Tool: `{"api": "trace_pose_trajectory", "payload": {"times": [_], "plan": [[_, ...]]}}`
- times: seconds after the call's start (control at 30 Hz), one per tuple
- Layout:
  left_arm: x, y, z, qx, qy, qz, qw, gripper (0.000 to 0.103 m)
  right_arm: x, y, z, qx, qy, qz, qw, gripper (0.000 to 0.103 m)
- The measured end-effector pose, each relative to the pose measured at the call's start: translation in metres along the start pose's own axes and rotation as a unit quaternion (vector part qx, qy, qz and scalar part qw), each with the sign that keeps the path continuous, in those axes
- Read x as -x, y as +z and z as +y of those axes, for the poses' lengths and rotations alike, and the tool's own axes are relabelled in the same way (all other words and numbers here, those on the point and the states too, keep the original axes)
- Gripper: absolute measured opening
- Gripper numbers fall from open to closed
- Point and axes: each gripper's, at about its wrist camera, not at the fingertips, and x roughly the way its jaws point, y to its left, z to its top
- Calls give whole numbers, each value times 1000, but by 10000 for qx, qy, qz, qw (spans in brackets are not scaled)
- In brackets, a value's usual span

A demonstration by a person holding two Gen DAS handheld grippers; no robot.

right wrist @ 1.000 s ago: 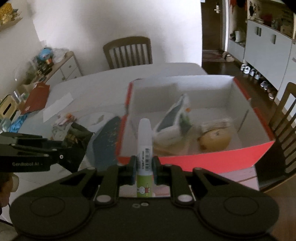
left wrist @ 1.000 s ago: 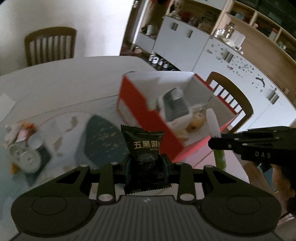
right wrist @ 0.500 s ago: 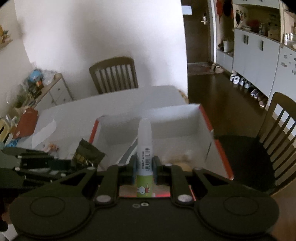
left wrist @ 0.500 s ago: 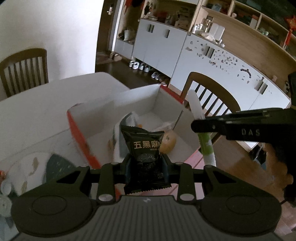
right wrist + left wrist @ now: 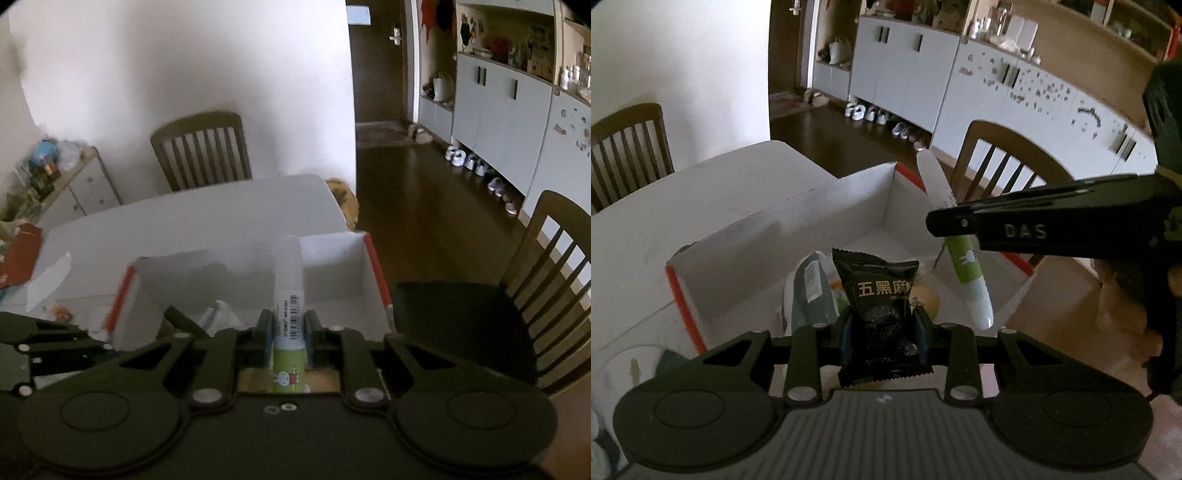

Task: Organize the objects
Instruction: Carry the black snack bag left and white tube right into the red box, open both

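1. The left tool [image 5: 881, 334] is clamped on a black snack packet [image 5: 877, 299] with gold Chinese lettering; the packet stands upright between the closed-in pads at lower centre of the left wrist view.
2. The right tool [image 5: 289, 338] grips a white-and-green tube [image 5: 288, 306] with a barcode and a small rabbit figure on its label; the tube rises upright from between the pads at lower centre of the right wrist view.
3. In the left wrist view the same tube [image 5: 955, 243] hangs tilted at centre right, pinched by the right tool [image 5: 932, 221] entering from the right edge.
4. A white box with red edges [image 5: 783, 236] lies open on the white tabletop [image 5: 701, 184], filling the middle of the left wrist view. Both held items sit above its opening.
5. Inside the box, behind the packet, are a grey-and-white pouch [image 5: 810, 291] and a round yellowish item [image 5: 929, 301].
6. A wooden chair [image 5: 201, 149] stands at the tabletop's far side, upper centre-left of the right wrist view; another chair [image 5: 546, 280] is at the right edge.
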Motion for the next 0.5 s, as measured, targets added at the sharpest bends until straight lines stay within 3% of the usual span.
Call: {"api": "trace_pose_trajectory", "payload": {"times": [0.5], "plan": [[-59,-2,5,-122,307,662,9973,32,-58,-29,-11,64,-67,861,9962,16]]}}
